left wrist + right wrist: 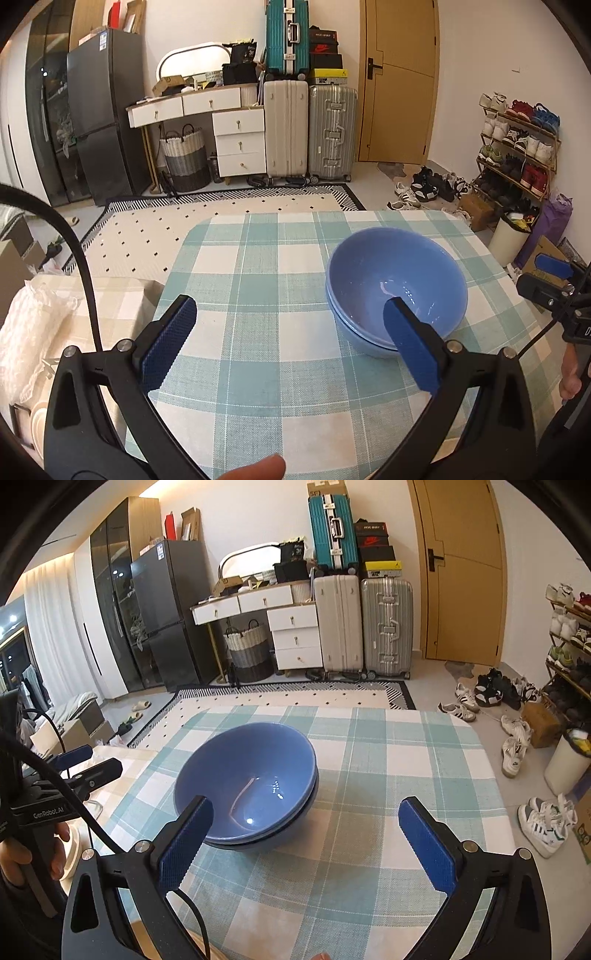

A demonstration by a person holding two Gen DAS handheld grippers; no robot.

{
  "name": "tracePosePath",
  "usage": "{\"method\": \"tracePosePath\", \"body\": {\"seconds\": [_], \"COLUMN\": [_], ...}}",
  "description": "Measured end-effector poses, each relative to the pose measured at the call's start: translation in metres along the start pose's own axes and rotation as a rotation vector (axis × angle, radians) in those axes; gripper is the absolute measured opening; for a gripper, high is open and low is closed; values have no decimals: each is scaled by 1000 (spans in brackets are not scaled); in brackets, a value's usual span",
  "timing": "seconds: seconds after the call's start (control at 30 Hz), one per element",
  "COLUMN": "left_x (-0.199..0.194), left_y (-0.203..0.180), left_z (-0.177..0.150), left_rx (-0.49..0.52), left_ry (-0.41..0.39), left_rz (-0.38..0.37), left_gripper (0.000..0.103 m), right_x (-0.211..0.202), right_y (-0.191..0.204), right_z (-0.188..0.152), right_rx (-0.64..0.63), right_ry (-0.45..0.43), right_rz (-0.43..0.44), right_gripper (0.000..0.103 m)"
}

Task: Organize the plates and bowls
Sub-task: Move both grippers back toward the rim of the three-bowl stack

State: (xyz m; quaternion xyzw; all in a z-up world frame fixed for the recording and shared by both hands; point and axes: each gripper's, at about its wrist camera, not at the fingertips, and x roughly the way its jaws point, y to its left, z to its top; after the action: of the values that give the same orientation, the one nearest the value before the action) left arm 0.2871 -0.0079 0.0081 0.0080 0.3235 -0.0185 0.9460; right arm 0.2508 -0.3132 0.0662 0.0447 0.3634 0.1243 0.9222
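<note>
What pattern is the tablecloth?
Teal-and-white check; the tablecloth shows best in the left wrist view.

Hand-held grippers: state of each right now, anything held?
Left hand-held gripper: open wide, holding nothing; stacked blue bowls sit free on the table.
Right hand-held gripper: open, holding nothing.

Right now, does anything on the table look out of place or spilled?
Nothing is spilled. The blue bowls sit nested on the checked tablecloth, the upper one slightly askew in the lower. A faint pinkish streak marks its inside.
</note>
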Motion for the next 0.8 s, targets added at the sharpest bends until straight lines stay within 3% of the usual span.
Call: {"method": "tracePosePath", "body": {"seconds": [0.3, 0.8], "left_x": [-2, 6], "left_y": [3, -4], "left_z": [-12, -11], "left_rx": [-8, 7], "left_ry": [1, 30], "left_rz": [-4, -13], "left_gripper": [101, 101], "right_x": [-6, 1], "right_y": [-9, -12], "right_z": [-17, -22], "right_rx": [10, 18], "right_ry": [-49, -22], "right_rz": [-8, 9], "right_gripper": [102, 102]}}
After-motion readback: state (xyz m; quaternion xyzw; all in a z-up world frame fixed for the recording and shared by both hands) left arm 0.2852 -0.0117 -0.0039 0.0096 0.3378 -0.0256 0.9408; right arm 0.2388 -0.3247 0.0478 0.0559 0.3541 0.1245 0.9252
